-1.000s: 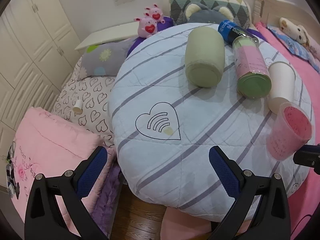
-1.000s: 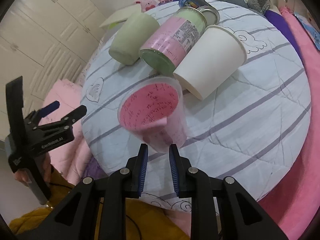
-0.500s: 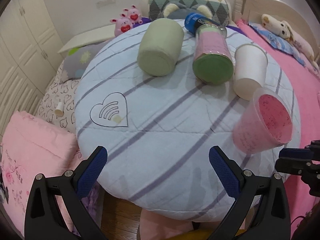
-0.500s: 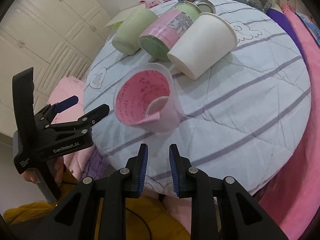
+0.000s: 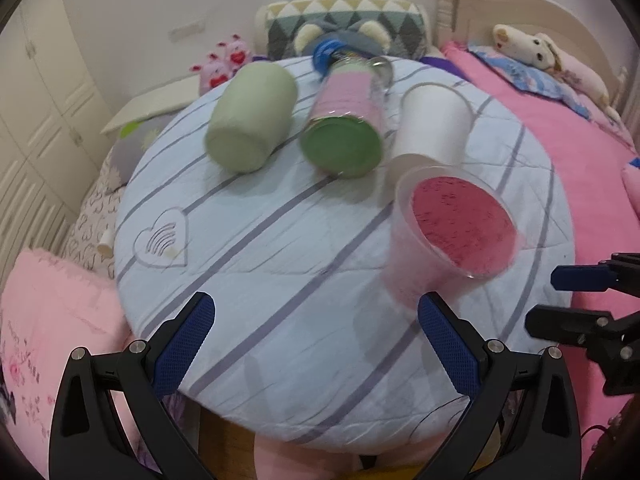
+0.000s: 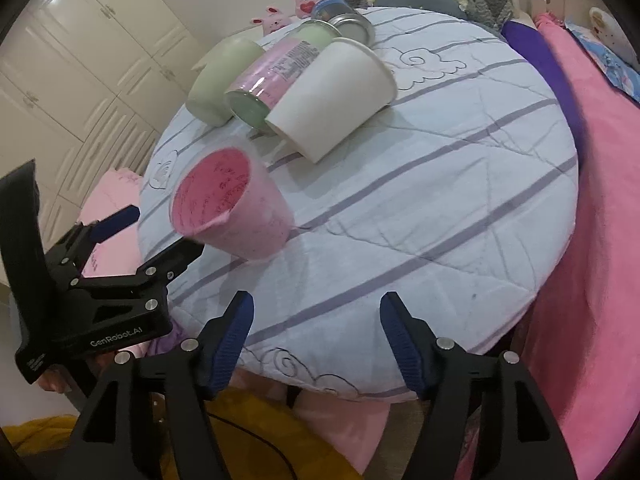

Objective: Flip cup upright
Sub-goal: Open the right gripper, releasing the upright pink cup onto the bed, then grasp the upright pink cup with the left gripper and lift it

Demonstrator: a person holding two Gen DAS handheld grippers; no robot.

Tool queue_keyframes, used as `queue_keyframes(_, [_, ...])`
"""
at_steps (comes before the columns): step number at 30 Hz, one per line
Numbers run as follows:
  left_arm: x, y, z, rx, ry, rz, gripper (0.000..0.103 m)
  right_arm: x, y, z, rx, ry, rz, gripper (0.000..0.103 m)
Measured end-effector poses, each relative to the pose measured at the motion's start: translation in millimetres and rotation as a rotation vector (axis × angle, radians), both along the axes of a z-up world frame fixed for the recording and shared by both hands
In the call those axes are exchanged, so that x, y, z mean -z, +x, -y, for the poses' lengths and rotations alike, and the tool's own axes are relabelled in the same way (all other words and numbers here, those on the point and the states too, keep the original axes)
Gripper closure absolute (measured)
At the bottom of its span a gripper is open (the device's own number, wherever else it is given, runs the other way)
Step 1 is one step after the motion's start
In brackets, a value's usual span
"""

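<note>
We see the right gripper (image 6: 316, 336) with its jaws spread wide and nothing between them, held just off the near edge of the round cushion (image 6: 420, 200). The left gripper (image 5: 316, 344) is likewise wide open and empty, also at the cushion's near edge. Its right fingertip (image 5: 434, 314) lies close below the base of the pink cup (image 5: 448, 236), though we cannot tell whether they touch. The pink cup stands near the near edge, mouth up and tilted toward the left gripper. Behind it, toward the far edge, three containers lie on their sides in a row: a white paper cup (image 5: 432, 128), a pink-labelled jar (image 5: 348, 132) and a pale green cup (image 5: 252, 116). A blue-lidded can (image 5: 332, 50) lies at the far edge.
</note>
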State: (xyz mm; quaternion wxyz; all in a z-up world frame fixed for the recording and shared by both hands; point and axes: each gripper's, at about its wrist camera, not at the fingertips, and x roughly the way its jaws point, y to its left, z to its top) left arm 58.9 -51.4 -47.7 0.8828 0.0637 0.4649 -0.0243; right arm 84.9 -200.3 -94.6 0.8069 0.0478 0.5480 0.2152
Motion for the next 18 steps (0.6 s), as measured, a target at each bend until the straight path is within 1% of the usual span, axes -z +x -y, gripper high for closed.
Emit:
queue_keyframes(2, [3, 3, 8, 0.018, 0.008, -0.016, 0.000, 3, 0, 4, -0.008, 0.010, -0.017, 0.036])
queue_keyframes(6, [1, -1, 17, 0.057, -0.013, -0.018, 0.000, 7, 1, 6, -0.027, 0.006, -0.038, 0.036])
queue_keyframes(9, [-4, -3, 21, 0.067, -0.015, -0.001, 0.000, 10, 2, 8, -0.032, 0.015, -0.049, 0.036])
queue_keyframes(11, [-7, -4, 24, 0.077, -0.036, 0.018, 0.000, 9, 3, 10, -0.035, 0.025, -0.051, 0.036])
queue_keyframes(15, [-4, 7, 31, 0.062, -0.037, 0.028, 0.000, 7, 2, 17, -0.032, 0.023, -0.042, 0.036])
queue_keyframes(18, [0, 15, 33, 0.057, -0.080, 0.018, 0.000, 8, 2, 23, -0.037, 0.030, -0.050, 0.036])
